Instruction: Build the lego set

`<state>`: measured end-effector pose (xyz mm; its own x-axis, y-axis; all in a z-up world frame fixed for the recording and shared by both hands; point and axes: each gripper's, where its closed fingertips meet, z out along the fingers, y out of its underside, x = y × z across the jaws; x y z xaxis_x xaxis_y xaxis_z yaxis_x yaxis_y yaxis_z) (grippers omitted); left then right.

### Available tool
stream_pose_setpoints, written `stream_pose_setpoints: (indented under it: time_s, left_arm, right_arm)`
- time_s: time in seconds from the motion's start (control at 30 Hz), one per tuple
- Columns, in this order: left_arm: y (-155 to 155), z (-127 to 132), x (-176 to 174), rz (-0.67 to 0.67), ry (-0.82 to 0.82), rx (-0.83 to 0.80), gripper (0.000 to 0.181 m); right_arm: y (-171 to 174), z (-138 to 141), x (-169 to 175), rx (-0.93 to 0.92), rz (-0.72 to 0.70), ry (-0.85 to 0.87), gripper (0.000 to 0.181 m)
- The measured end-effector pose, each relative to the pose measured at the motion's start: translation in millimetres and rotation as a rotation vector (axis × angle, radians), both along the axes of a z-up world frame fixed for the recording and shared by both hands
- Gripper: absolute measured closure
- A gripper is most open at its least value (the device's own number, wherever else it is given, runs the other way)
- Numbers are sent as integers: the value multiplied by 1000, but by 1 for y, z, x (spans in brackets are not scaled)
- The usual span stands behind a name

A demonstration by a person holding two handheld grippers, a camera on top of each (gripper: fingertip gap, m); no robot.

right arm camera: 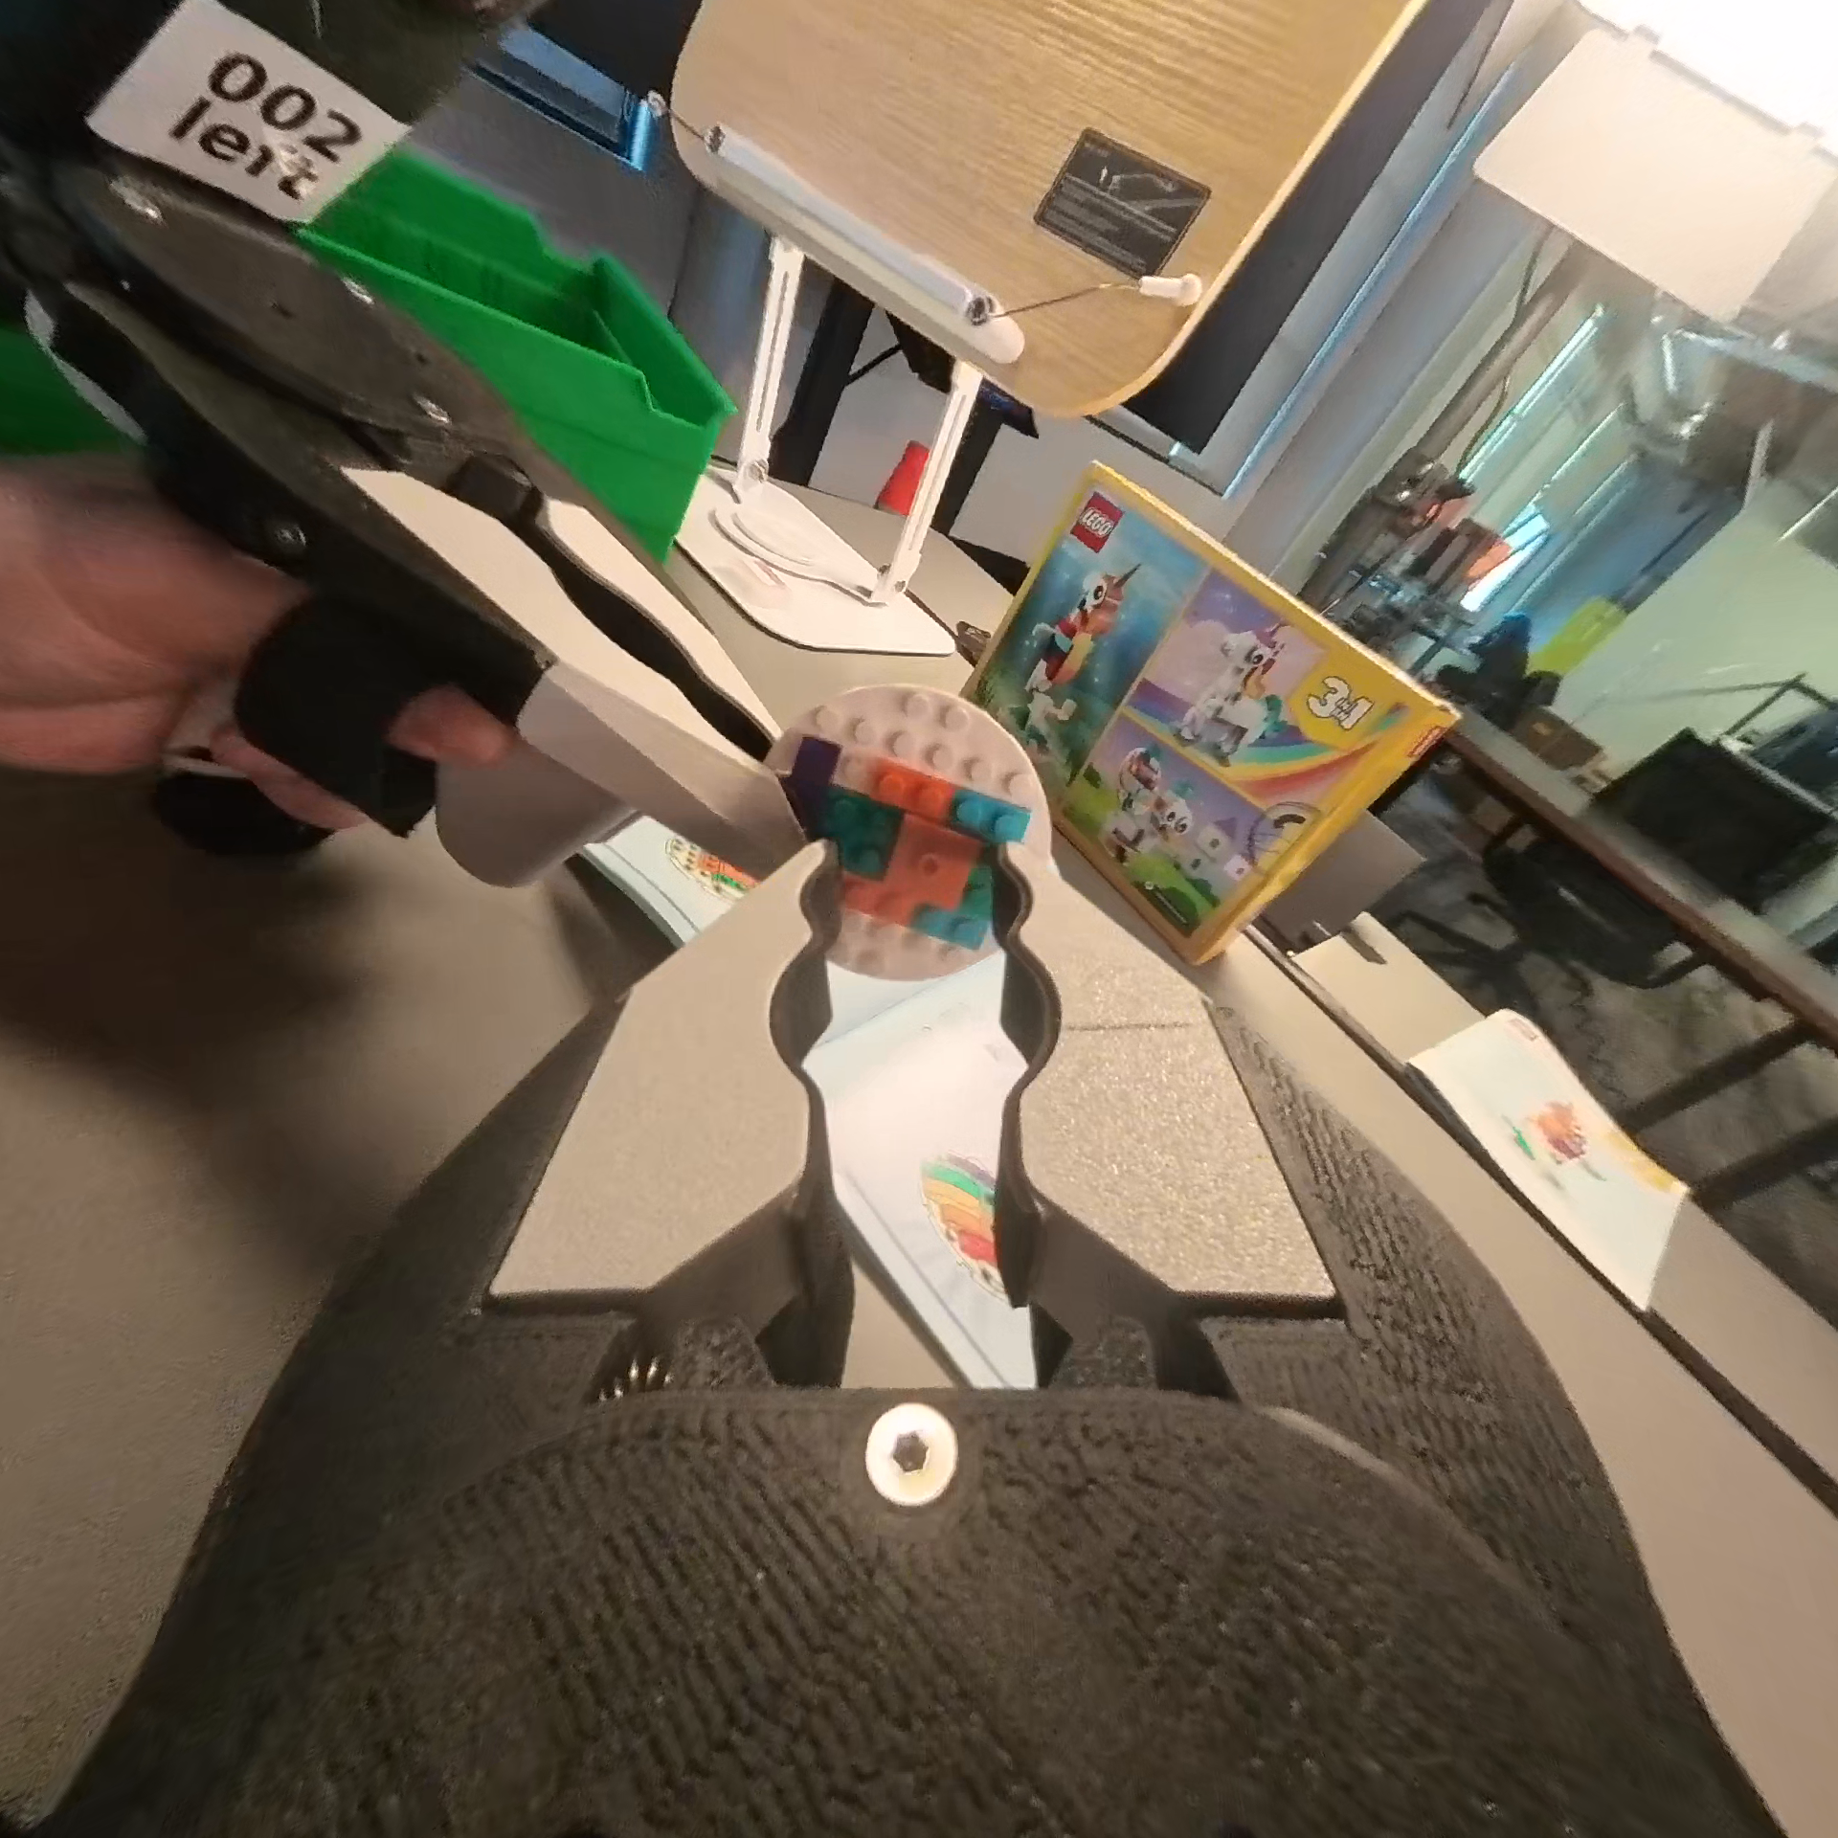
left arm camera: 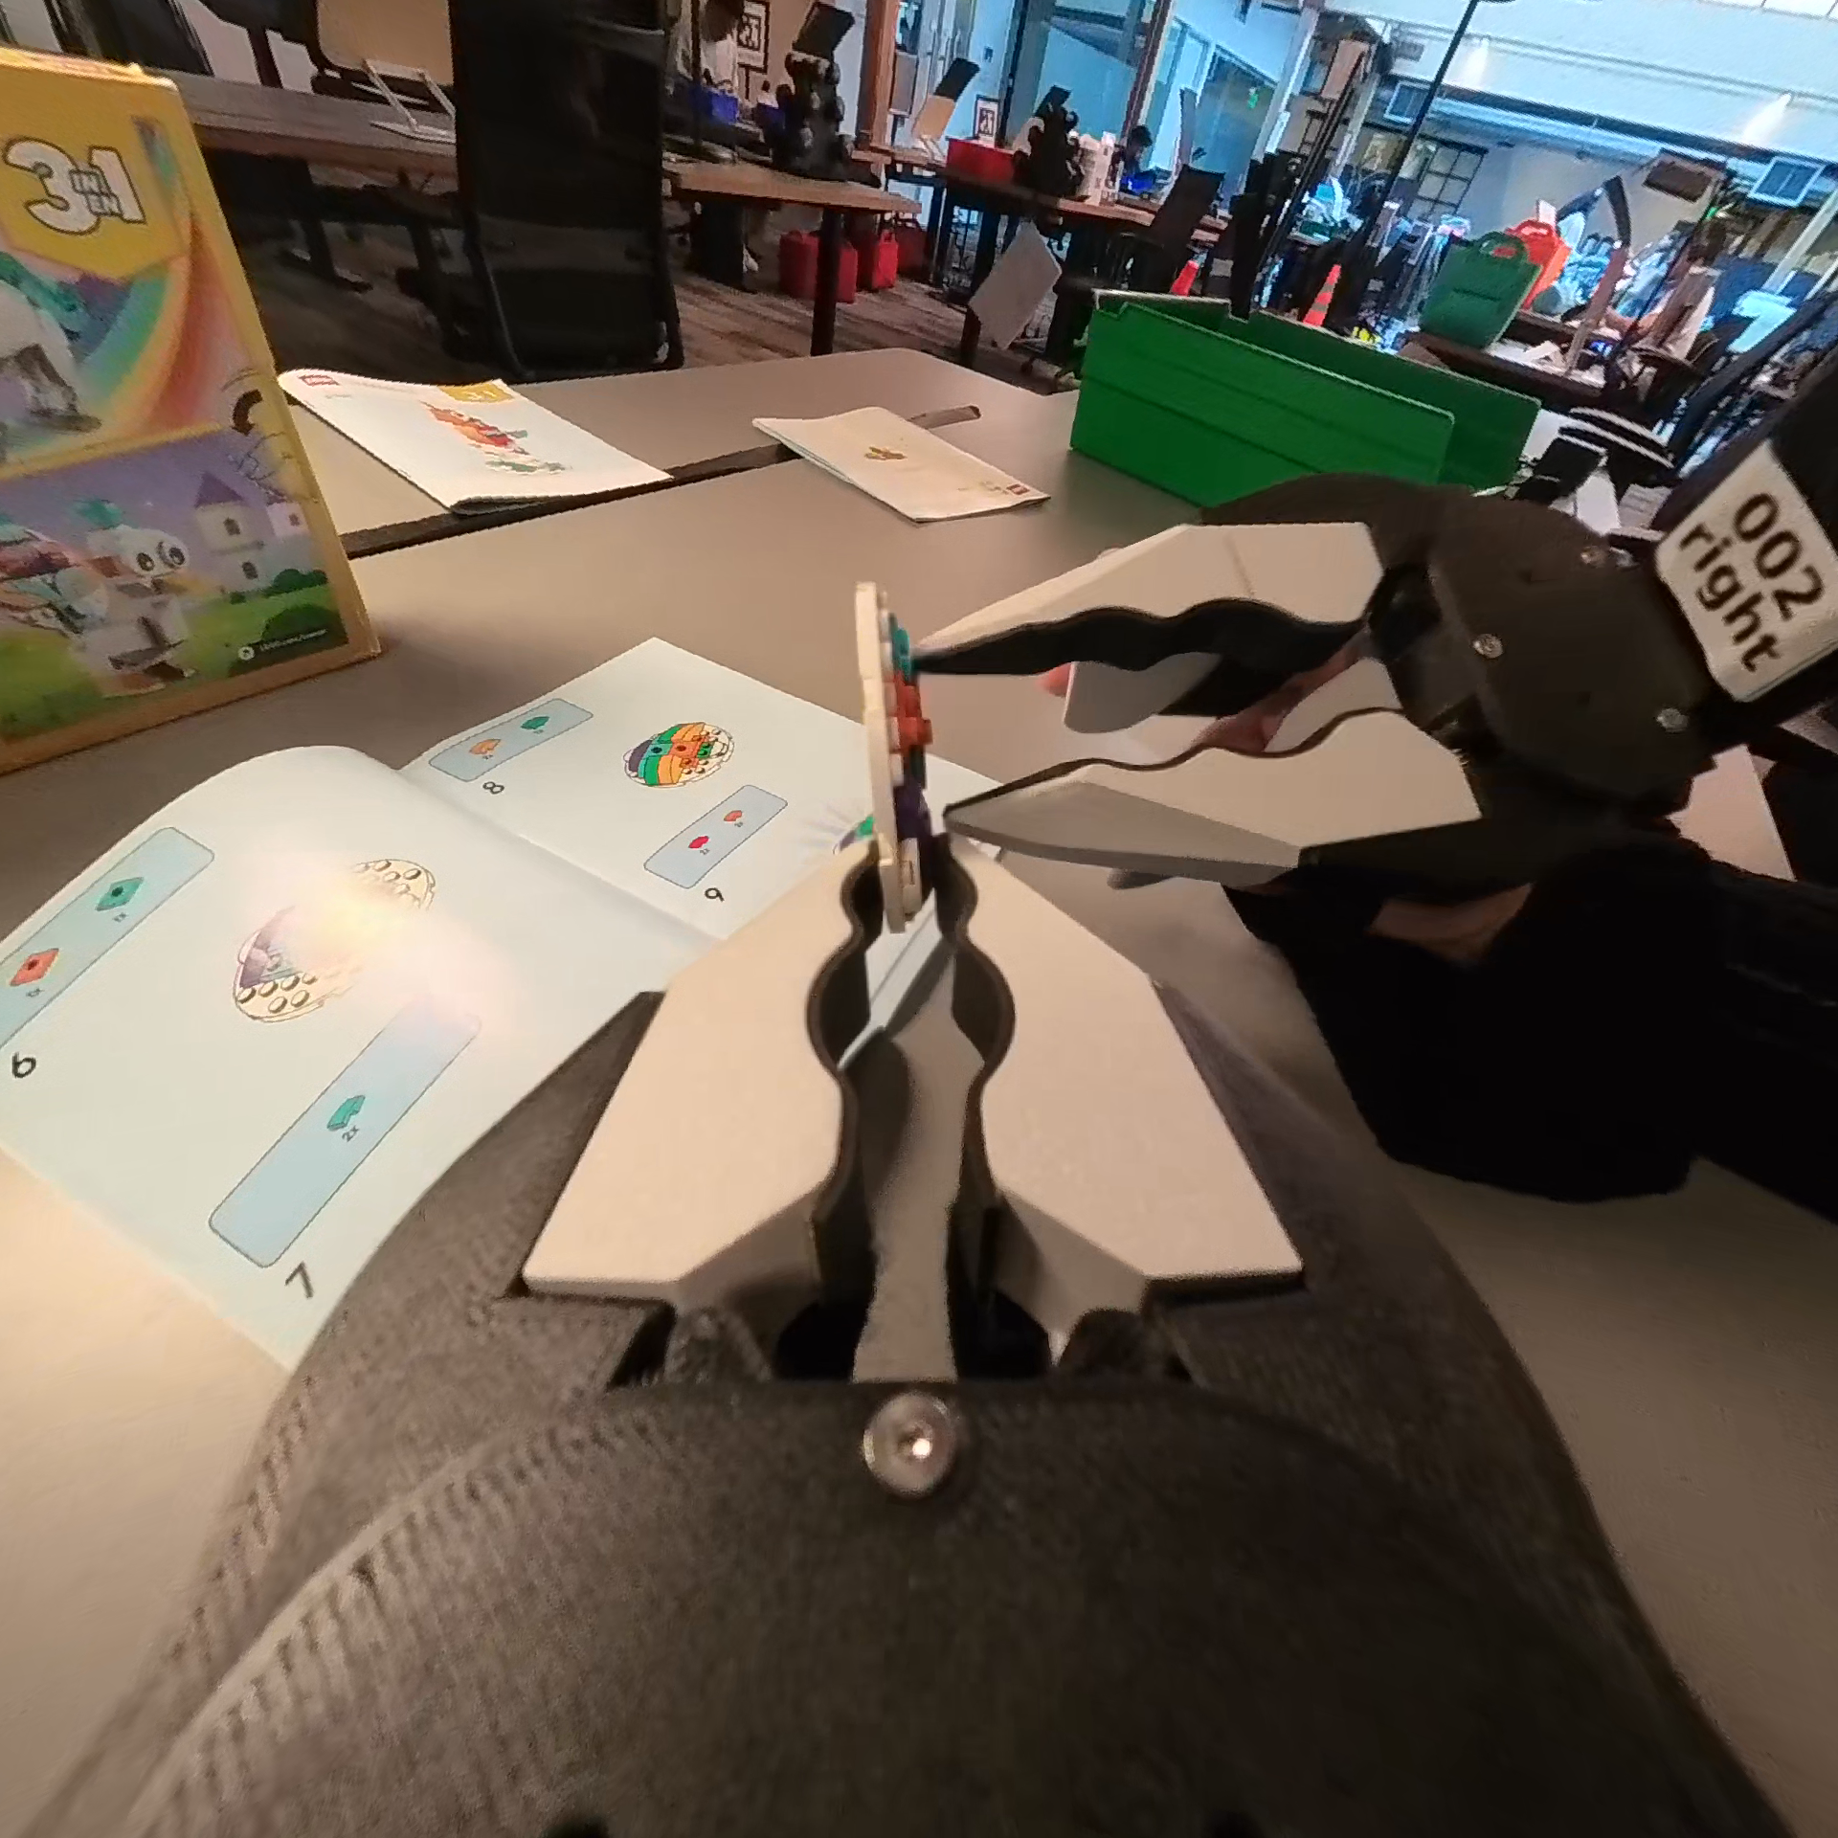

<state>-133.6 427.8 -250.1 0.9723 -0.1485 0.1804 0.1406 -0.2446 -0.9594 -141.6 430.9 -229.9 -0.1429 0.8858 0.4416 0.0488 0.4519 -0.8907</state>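
Left gripper (left arm camera: 907, 875): jaws nearly closed, clamping the lower edge of the round white plate (left arm camera: 888, 756), held on edge above the table (left arm camera: 617, 597).
Plate: carries teal, orange and purple bricks (right arm camera: 910, 845).
Right gripper (left arm camera: 930, 736): jaws parted, tips at the bricked face; grip cannot be told.
Beneath: open instruction booklet (left arm camera: 298, 955).
Beyond: yellow set box (left arm camera: 129, 418), green bin (left arm camera: 1273, 418).

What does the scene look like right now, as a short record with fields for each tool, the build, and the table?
left tool: shut on the round white plate's edge, holding it upright
right tool: open, tips at the plate's brick side
round white plate: carries orange, teal and purple bricks
instruction booklet: open on the table under the plate
lego box: standing on the table
green bin: on the table
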Motion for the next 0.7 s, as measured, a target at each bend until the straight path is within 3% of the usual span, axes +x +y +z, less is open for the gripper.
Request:
stream_pose_setpoints:
  time_s: [0.17,0.37,0.5,0.6,0.7]
  left_arm:
    - [-2,-1,5,-60,-65,-13,174]
    - [-5,4,7,-122,-268,-13,173]
    - [-5,2,5,-124,-313,-28,174]
    - [-5,8,5,-128,-361,9,174]
    - [-9,27,6,-185,-472,122,173]
  right_arm:
    - [-4,-1,4,95,35,1,155]
    - [-6,-11,7,260,48,-43,143]
    - [-9,-16,5,295,49,-64,136]
    - [-10,-7,6,186,67,-29,133]
    - [-5,19,11,-165,110,67,131]
